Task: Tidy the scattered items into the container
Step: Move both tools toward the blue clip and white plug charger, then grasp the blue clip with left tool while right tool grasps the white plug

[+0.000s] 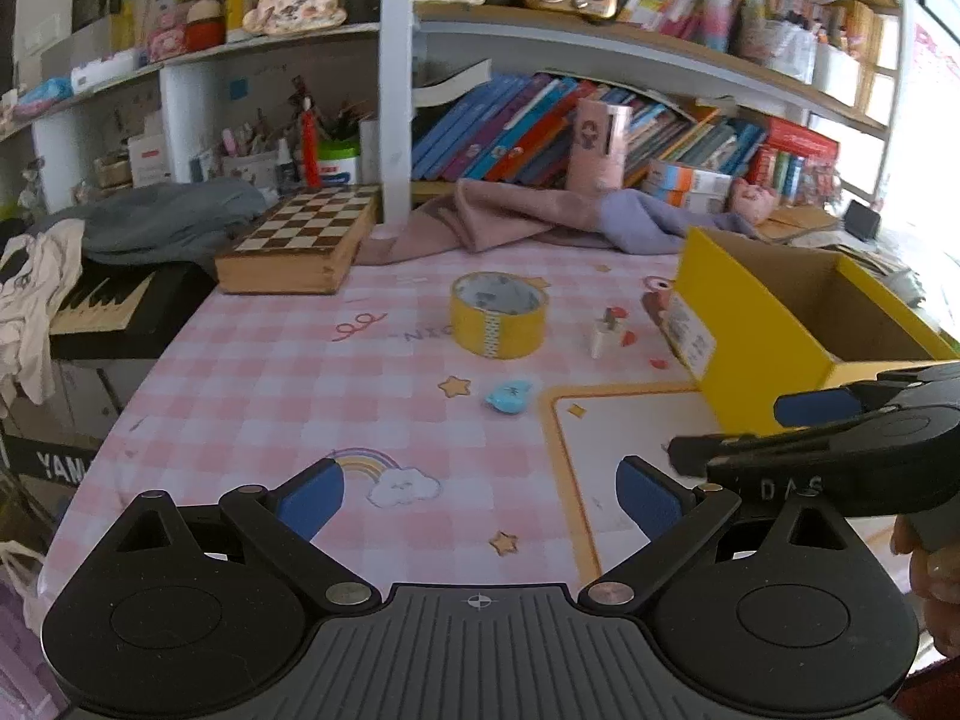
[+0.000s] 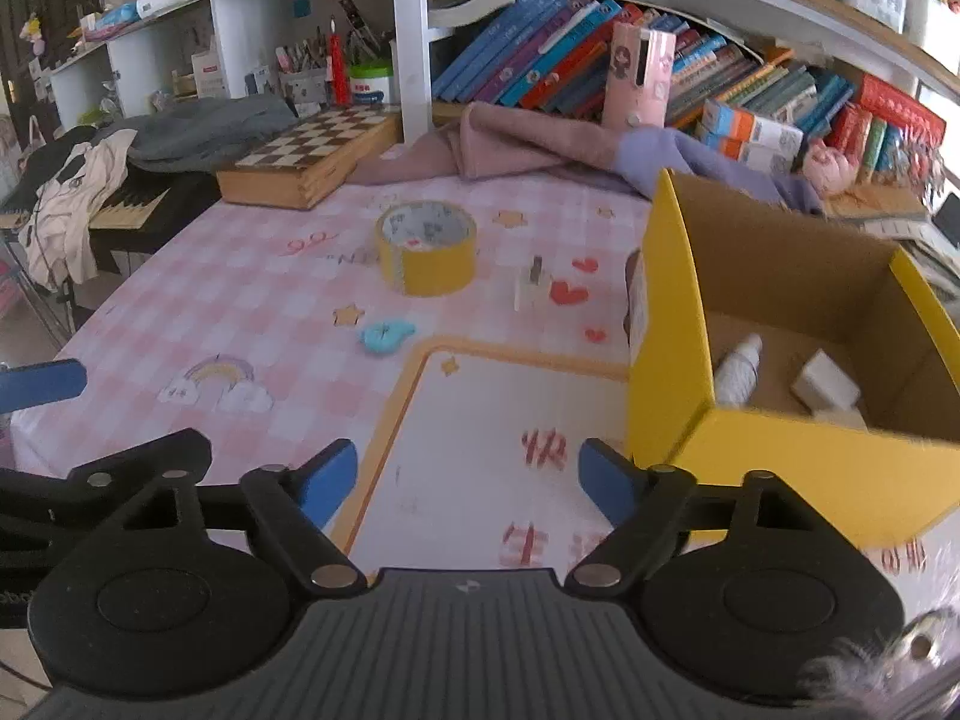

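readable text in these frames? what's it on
"YAM", cut off: keyboard front.
"DAS": right tongs, body seen from the left wrist.
"66": tablecloth.
Red characters on the white mat panel: too blurred.
Label on the yellow box: too small.
Book spines: unreadable.

You're in home, likely child's room or study corner. Table [image 1: 252, 384] wears pink checked cloth with rainbows, stars. Shelves [image 1: 630, 42] behind crammed with picture books [image 1: 498, 126], toys, pen pots [image 1: 336, 156]. Chessboard box [image 1: 300, 246], keyboard piano [image 1: 102, 300], crumpled clothes [image 1: 528, 216] along back edge.
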A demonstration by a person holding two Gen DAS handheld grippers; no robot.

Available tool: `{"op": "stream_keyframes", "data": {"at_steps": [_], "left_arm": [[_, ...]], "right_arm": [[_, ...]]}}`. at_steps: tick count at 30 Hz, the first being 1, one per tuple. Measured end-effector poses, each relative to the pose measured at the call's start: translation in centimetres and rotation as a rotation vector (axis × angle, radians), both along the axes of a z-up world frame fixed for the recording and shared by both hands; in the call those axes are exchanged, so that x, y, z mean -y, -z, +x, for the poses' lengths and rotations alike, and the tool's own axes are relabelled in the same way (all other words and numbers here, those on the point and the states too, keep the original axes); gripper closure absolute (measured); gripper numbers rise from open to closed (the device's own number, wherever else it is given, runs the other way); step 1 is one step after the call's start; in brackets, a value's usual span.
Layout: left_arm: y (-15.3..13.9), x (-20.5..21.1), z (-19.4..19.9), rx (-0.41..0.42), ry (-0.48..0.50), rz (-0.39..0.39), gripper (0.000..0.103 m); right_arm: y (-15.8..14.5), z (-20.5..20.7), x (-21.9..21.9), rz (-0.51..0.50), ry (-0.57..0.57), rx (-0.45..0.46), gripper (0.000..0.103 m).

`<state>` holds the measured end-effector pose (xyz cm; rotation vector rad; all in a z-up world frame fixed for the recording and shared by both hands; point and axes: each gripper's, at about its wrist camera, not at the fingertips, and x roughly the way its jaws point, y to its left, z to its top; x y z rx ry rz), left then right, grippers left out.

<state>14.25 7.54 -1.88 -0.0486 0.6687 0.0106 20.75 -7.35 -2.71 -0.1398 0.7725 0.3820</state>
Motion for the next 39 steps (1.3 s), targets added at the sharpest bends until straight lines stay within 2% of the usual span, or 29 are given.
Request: {"op": "stream_keyframes", "data": {"at_steps": [6,8,14,20,25,31,35,39], "left_arm": [[0.7,-0.5,2.5,-0.026,-0.007,0.006,0.006],[1.0,-0.5,3.4,-0.034,0.001,0.014,0.007],[2.4,-0.3,6.8,-0.068,0.039,0.025,0.01],[3.7,0.4,10.1,-0.081,0.085,0.035,0.02],[5.2,1.5,12.9,-0.111,0.13,0.048,0.041],[6.7,1.8,15.6,-0.152,0.149,0.043,0.056],[7.6,1.8,16.7,-0.179,0.137,0.05,0.057],[7.9,2.1,16.8,-0.183,0.147,0.057,0.062]], "right_arm": [[0.4,3.4,-0.8,0.009,0.015,0.0,0.032],[0.6,4.5,-1.2,0.009,0.015,0.0,0.038],[1.1,8.1,-2.7,-0.003,0.034,-0.003,0.038],[1.7,11.5,-4.0,-0.026,0.061,-0.017,0.042],[2.9,15.1,-4.5,-0.032,0.109,-0.077,0.045],[4.1,18.1,-4.7,-0.029,0.161,-0.123,0.045],[4.8,19.4,-4.7,-0.043,0.175,-0.136,0.045],[5.6,20.2,-4.7,-0.053,0.185,-0.159,0.046]]}}
